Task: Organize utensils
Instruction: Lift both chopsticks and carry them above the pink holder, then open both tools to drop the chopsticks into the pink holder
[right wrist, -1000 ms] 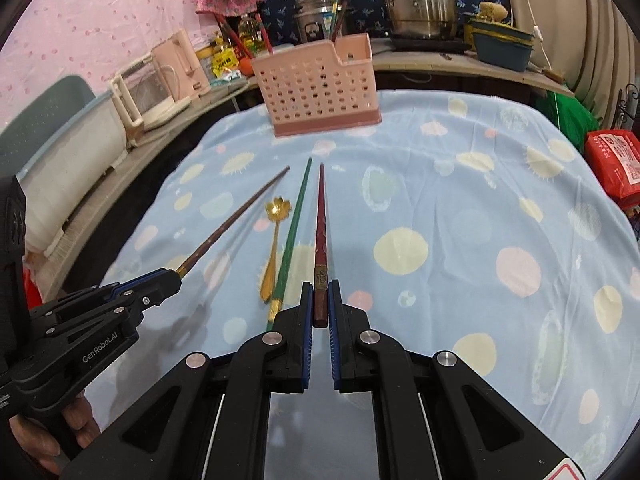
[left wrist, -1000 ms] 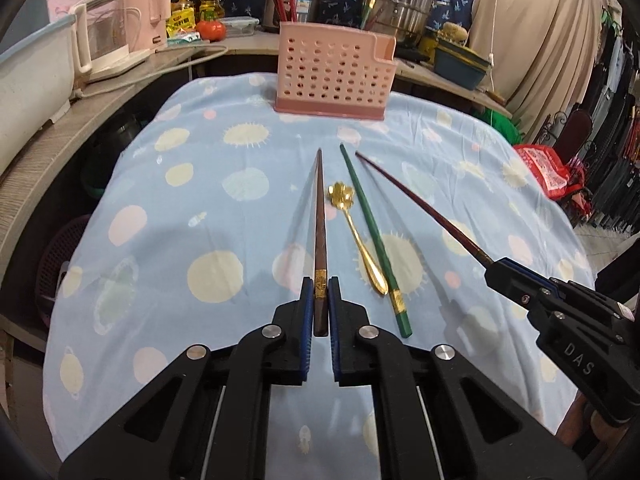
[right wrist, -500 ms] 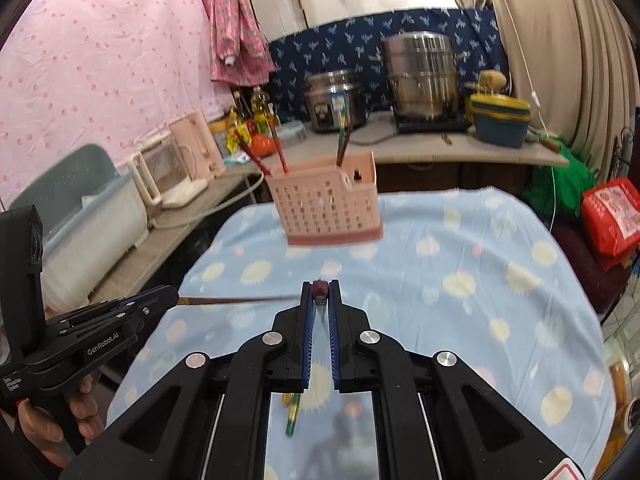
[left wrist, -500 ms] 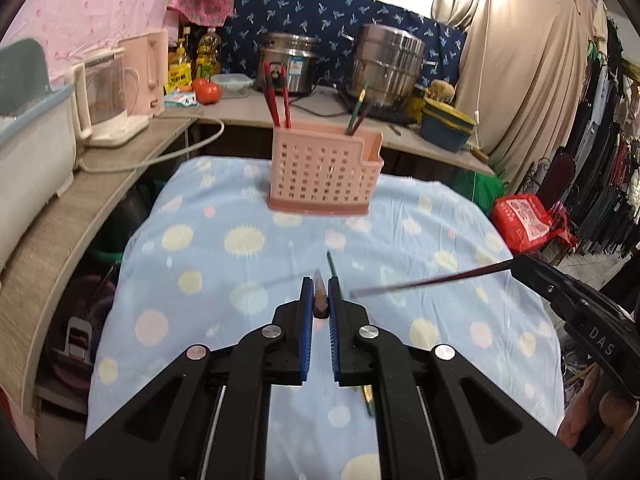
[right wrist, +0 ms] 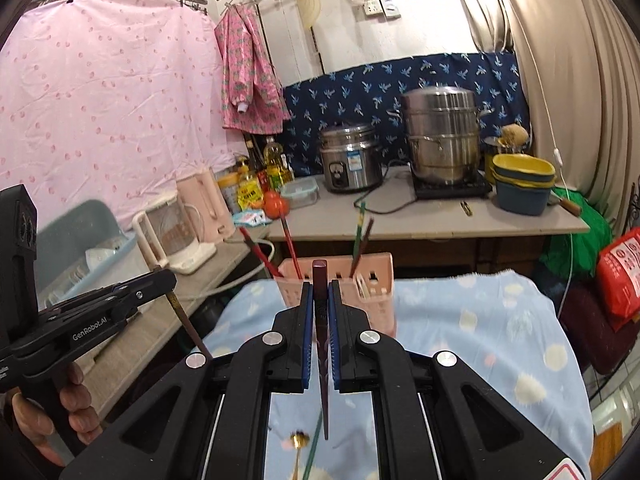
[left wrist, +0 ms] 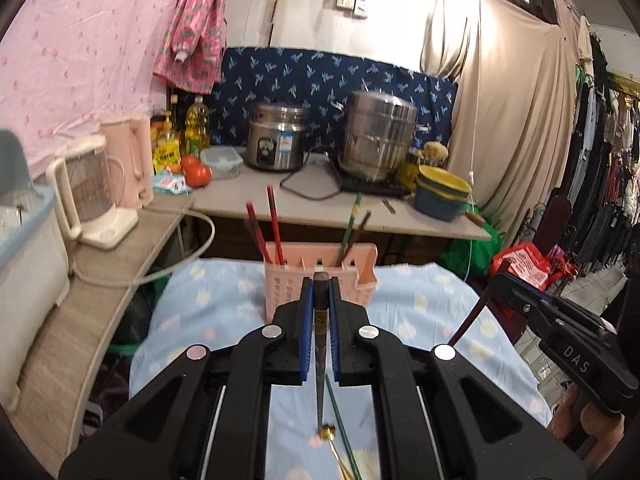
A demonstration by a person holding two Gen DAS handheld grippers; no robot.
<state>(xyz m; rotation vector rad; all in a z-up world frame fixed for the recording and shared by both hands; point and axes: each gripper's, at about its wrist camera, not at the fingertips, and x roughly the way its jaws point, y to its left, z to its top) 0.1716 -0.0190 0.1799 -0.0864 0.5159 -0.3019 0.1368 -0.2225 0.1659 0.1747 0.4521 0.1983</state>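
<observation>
Left gripper [left wrist: 319, 300] jaws clamping brown chopstick [left wrist: 320, 360], right gripper [right wrist: 320, 304] jaws clamping dark-red chopstick [right wrist: 322, 364], tips down

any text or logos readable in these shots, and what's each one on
"DAS": on the right gripper body, seen from the left wrist view.
"GenRobot.AI": on the left gripper body, seen from the right wrist view.
Too small or blurred to read: red bag print, rice cooker sticker, yellow packet label.
</observation>
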